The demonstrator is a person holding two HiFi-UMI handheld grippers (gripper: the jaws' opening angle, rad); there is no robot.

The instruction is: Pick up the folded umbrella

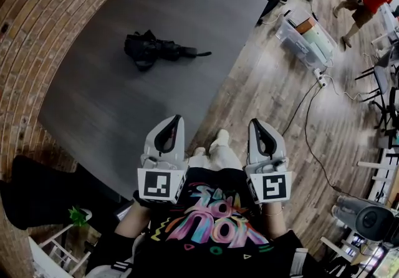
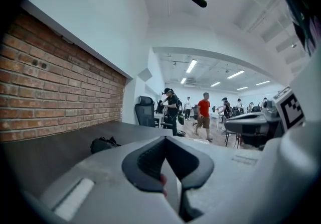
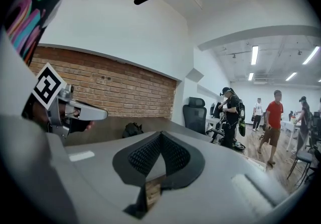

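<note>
Black folded umbrella upper centre on grey table. Left gripper and right gripper lower centre, jaws closed, empty, well apart from umbrella.

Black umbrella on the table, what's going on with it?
Nobody has it yet. A person holds a grey two-jaw gripper in each hand: the left gripper and right gripper are both shut and empty, near the edge of the dark grey table. The black folded umbrella lies untouched farther along it.
</note>
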